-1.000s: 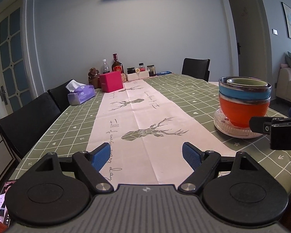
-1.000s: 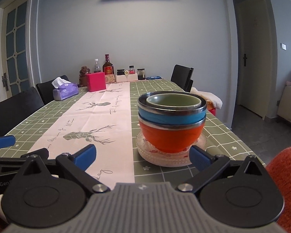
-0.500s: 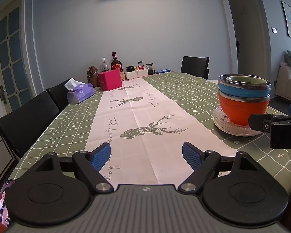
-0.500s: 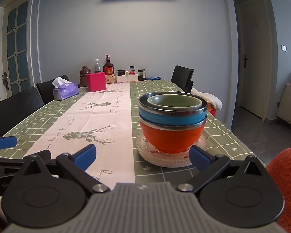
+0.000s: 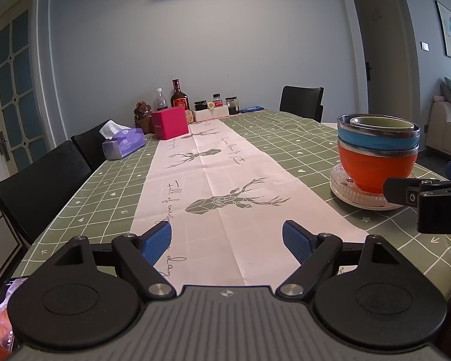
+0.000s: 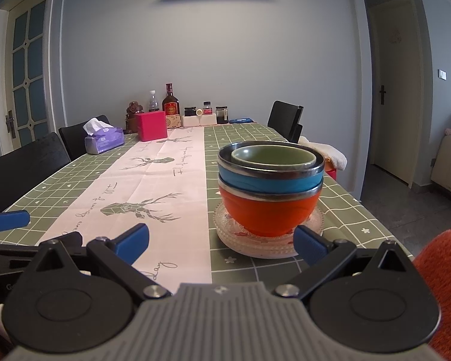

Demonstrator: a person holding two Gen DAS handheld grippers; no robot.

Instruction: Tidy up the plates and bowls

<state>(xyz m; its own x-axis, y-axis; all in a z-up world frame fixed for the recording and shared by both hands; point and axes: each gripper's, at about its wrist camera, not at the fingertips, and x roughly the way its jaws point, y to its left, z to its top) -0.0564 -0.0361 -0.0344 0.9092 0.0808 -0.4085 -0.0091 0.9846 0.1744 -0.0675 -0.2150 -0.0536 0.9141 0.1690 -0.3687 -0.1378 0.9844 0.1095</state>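
Note:
Three bowls sit nested on the table: a small green bowl [image 6: 273, 157] inside a blue bowl [image 6: 270, 179], inside an orange bowl [image 6: 269, 213]. They rest on a stack of clear glass plates [image 6: 267, 245]. My right gripper [image 6: 221, 242] hangs open just in front of the stack, empty. My left gripper [image 5: 227, 242] is open and empty over the pink runner, left of the stack: orange bowl [image 5: 375, 167], blue bowl [image 5: 375, 141], glass plates [image 5: 345, 194]. The right gripper's finger [image 5: 406, 192] shows at the right edge of the left wrist view.
Green checked tablecloth [image 5: 105, 186] with a pink deer runner [image 5: 219, 180]. At the far end stand a pink box [image 5: 169, 122], a tissue pack [image 5: 123, 143], bottles and jars. Black chairs [image 5: 42, 186] line the left side, another [image 6: 285, 118] at far right. A white cloth [image 6: 327, 153] lies behind the bowls.
Both views have shifted slightly; the bowl stack keeps its place and both grippers stay open.

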